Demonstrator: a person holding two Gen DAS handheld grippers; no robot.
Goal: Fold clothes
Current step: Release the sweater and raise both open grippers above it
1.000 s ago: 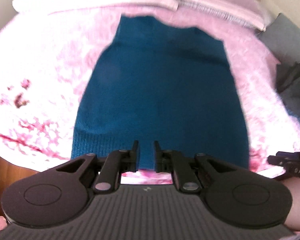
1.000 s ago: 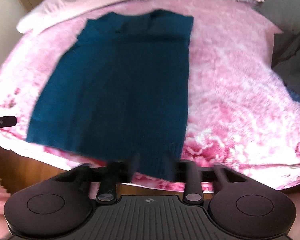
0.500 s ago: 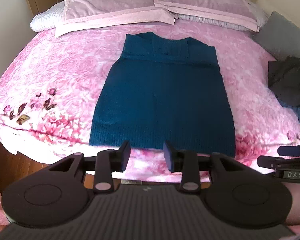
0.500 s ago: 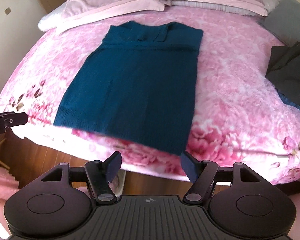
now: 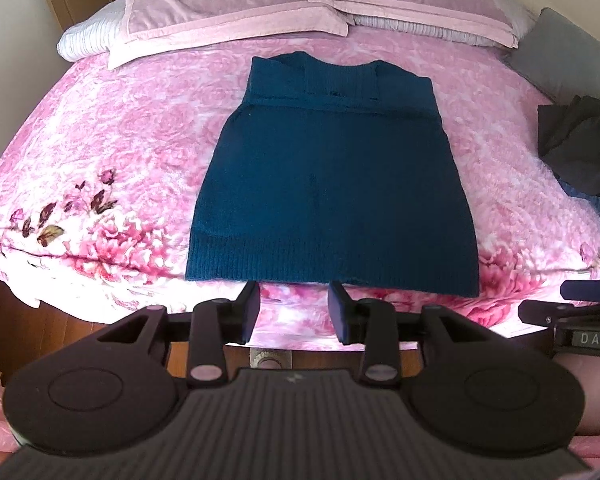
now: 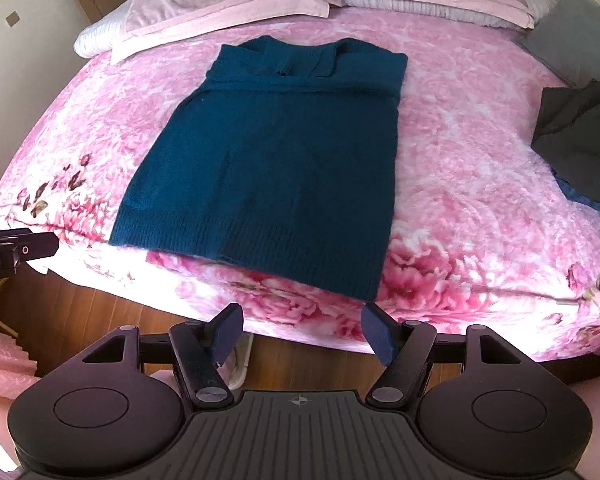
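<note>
Holding both the left gripper (image 5: 293, 312) and right gripper (image 6: 301, 334) empty, jaws spread, at lower centre, we see the teal knitted sweater (image 5: 332, 184) mid-frame on the pink floral bed (image 5: 100, 152), sleeves tucked in; a hem-to-collar fold looks due.

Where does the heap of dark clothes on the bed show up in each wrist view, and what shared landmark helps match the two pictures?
Left wrist view: the heap of dark clothes lies at the right edge, right of the teal sweater.
Right wrist view: the heap is again at the right edge, at mid height.
Shared landmark: the grey cushion just beyond the heap in both.
</note>
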